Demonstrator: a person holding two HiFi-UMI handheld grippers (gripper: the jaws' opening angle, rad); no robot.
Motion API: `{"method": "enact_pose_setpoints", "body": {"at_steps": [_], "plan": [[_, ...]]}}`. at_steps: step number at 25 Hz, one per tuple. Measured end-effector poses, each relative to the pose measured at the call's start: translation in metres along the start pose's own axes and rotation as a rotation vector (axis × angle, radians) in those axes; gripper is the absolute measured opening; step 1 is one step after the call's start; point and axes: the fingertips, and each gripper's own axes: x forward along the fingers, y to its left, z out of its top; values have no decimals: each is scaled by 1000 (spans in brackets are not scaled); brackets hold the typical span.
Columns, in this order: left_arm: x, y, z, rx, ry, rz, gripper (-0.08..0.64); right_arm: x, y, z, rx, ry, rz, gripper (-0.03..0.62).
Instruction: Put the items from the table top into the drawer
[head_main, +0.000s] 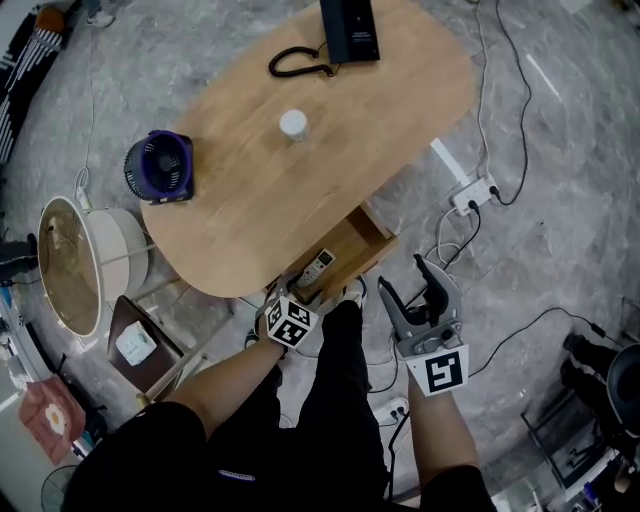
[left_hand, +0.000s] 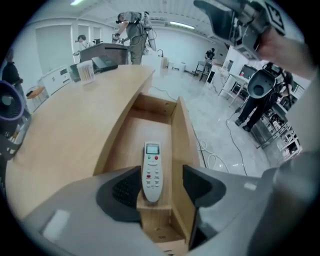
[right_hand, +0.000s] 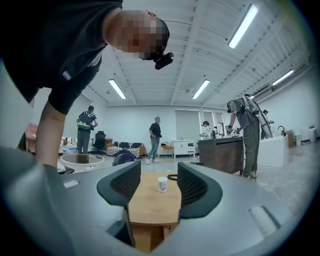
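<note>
A white remote lies in the open wooden drawer, its near end over the drawer's front board. My left gripper is open, one jaw on each side of that end; the right jaw is clearly apart from it. In the head view the remote shows in the drawer, with the left gripper just below it. My right gripper hangs open and empty off the table's edge. On the table stand a white jar, a purple fan and a black phone.
The right gripper looks level along the table top at the jar. A power strip and cables lie on the floor to the right. A round white stand is left of the table. People stand in the background.
</note>
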Motion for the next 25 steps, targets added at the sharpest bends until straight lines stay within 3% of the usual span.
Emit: {"method": "enact_pose_setpoints", "body": {"at_steps": [2,5,8,10,16,25], "plan": [[-24,-7,14,13,-84,-19,263,-3,1,-8,-17,22,43,241],[-70,-5,51,9,-301,-20,251,-7,-6,-20,-17,55,56,239],[-116,21,93,-20,-519,33,240,-4,-13,-20,-6,42,38,239],[-138,43,114,-40,-611,82,238,1,-13,-20,-1,37,38,239],[-167,99,146,-127,-745,180,235,32,-8,-18,6,20,63,239],[-197,144,182,-142,-888,269,229,114,-12,-43,-3,43,124,252]]}}
